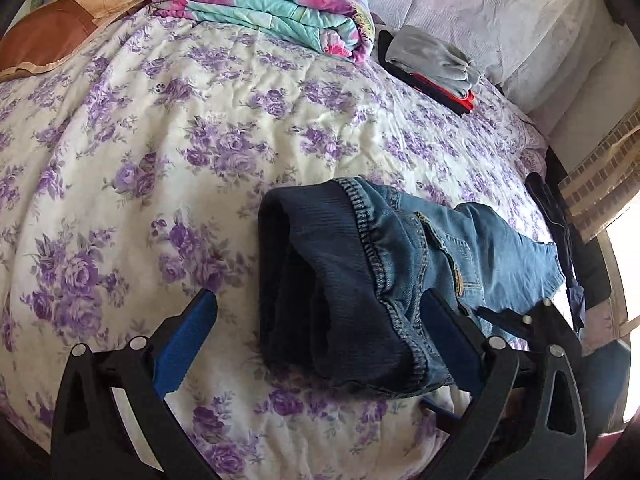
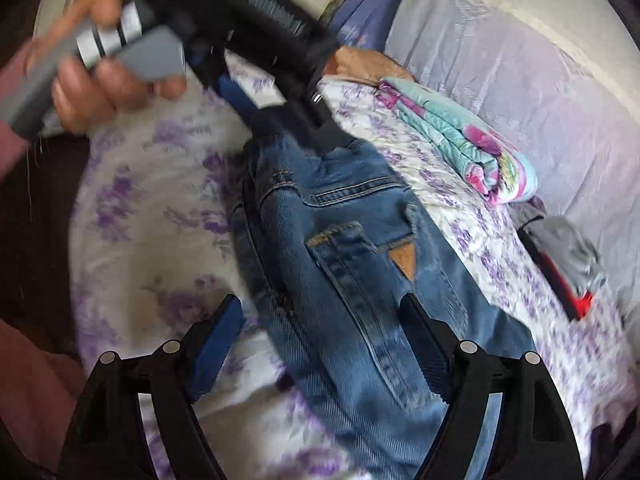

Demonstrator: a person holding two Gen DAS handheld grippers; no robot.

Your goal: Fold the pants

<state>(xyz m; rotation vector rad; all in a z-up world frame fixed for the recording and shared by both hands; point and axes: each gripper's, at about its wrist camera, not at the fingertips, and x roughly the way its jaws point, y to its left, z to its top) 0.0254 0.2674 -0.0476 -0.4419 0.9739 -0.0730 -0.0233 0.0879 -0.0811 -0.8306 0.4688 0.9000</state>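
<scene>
Gaping wide, the left tongs point(image 1: 316, 332) straddled the rolled waistband end of the jeans point(image 1: 400, 264) on the bed point(image 1: 160, 140); the right tongs point(image 2: 324, 332), also unclenched, hovered over the seat. The jeans looked folded once lengthwise, crosswise folds remaining. Their long axis ran from the left tongs rightward toward the right tongs.

Blue denim jeans point(image 1: 400, 264) with darker navy lining, white bedspread point(image 1: 160, 160) patterned with purple roses, turquoise-and-pink floral quilt point(image 1: 272, 8), grey garment point(image 1: 432, 60) over possibly red cloth.
</scene>
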